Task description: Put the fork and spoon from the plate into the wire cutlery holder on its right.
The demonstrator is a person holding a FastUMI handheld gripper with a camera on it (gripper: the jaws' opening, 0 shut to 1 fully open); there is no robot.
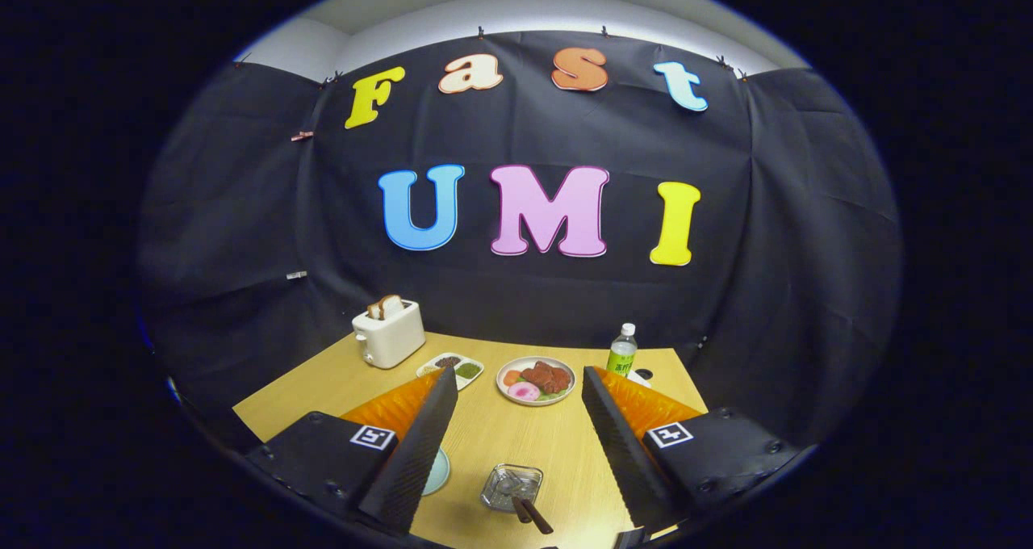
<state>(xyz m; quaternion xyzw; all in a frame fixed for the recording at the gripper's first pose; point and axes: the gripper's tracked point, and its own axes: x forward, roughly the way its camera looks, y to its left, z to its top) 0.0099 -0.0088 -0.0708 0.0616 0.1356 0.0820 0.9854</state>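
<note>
A: Cutlery holder [512, 486] first — we've got it sitting on the wooden surface [516, 440], low down between our two fingers, and it looks like a see-through or wire-sided little box.

B: And there's a dark handle [533, 515] poking out of it, tilted toward us. We can't tell whether that's the fork or the spoon.

A: Agreed, too small to call. Now the claw [516, 460] — its fingers stand wide apart, nothing between them but bare wood and that holder, and neither one is touching anything.

B: Tucked beside the left finger [420, 452] we catch a pale blue rim, a plate [437, 471] mostly hidden behind the finger. It lies just to the left of the holder.

A: We can't see what's on it from here.

B: Further out, beyond the fingertips, there's a round dish of food [536, 379] with brown pieces, something pink and something orange.

A: To its left, a small white tray [450, 369] with two dark helpings, and past that a white toaster [388, 334] with bread standing up in its slot.

B: On the other side a clear bottle [622, 349] with a green label and a white cap stands upright just beyond the right finger [617, 444], near the far edge.

A: So we're hovering high, looking down across the whole surface, with the holder nearest to us and the dishes well apart from it.
</note>
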